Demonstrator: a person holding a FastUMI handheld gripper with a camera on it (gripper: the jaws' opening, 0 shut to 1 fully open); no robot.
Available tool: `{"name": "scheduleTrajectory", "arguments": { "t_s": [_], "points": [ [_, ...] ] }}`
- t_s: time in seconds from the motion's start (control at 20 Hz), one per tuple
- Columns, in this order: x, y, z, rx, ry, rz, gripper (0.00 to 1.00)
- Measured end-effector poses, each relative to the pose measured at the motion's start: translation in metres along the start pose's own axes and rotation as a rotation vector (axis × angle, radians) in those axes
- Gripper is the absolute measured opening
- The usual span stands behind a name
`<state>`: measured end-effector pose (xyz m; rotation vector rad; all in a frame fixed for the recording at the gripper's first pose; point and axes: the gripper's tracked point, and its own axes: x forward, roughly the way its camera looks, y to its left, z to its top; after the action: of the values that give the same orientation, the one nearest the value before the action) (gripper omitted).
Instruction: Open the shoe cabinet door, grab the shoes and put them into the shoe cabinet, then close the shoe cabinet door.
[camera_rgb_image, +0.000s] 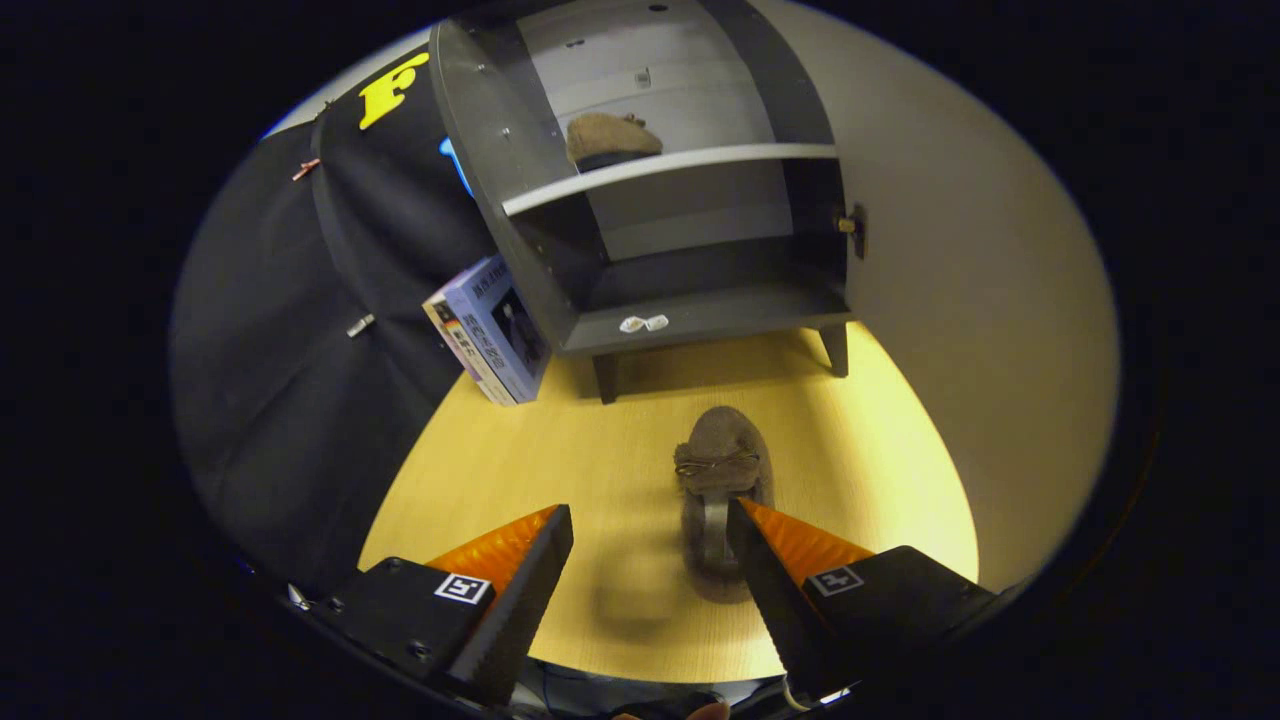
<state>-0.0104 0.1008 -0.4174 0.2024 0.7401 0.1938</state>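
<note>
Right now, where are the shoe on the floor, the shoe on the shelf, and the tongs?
Floor shoe (722, 462): gripper view, on its toe.
Shelf shoe (610, 137): gripper view, on its upper.
Tongs (650, 560): gripper view, midway between the open tips.

Quick count from where I'm standing: two brown shoes total. One shoe on the floor (720, 480) sits just ahead of the spread fingers, closer to the right one, and a second shoe on the upper shelf (610, 138) is way beyond them. One shoe cabinet (700, 315), two compartments. One box (490, 330) beside it. One gripper (650, 525), two fingers, nothing between them.
</note>
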Motion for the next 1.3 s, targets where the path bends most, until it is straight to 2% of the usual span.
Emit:
{"name": "scheduleTrajectory", "arguments": {
  "t_s": [0.2, 0.4, 0.6, 0.75, 0.85, 1.05, 1.3],
  "points": [
    [0.056, -0.007, -0.033, 0.018, 0.093, -0.032, 0.99],
    [0.1, -0.024, -0.043, 0.015, 0.096, -0.09, 0.99],
    [0.135, -0.041, -0.038, -0.067, 0.017, -0.179, 0.7],
    [0.147, -0.048, -0.026, -0.121, -0.072, -0.203, 0.46],
    [0.143, -0.045, -0.021, -0.12, -0.115, -0.182, 0.13],
    [0.117, -0.041, -0.003, -0.126, -0.171, -0.155, 0.13],
    [0.067, -0.028, 0.043, -0.132, -0.244, -0.113, 0.13]
  ]
}}
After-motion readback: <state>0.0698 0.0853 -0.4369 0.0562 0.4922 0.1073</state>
